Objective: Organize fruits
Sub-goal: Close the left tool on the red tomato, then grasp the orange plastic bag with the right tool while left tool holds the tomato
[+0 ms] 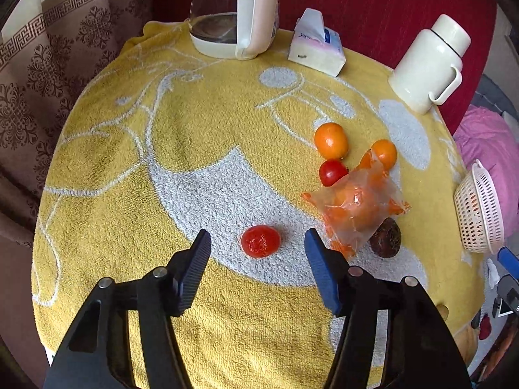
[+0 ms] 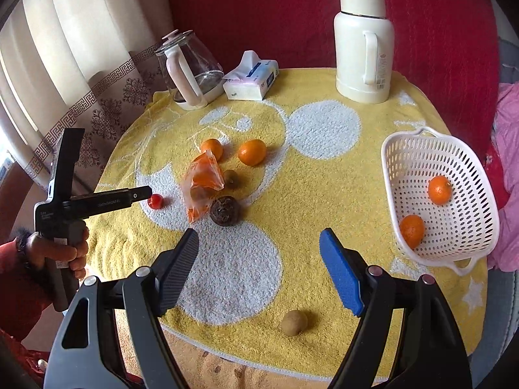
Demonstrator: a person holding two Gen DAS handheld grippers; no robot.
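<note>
Your left tool (image 1: 258, 243) hangs over the worktop w/ jaws partly open around the wrinkled red fruit (image 1: 260, 241), pads not touching it. Your right tool (image 2: 259, 243) is wide open, holding nothing, above the yellow towel (image 2: 324, 194). White basket (image 2: 405, 149) sits at the worktop's right edge w/ two oranges (image 2: 439, 189) inside. More oranges (image 2: 252, 152), an orange plastic bag (image 2: 202, 183) & a dark brown fruit (image 2: 224, 210) lie mid-towel.

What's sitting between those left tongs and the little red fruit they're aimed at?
Nothing but bare towel. In the left wrist view the red fruit lies just ahead of the open left tongs, untouched by either pad.
</note>
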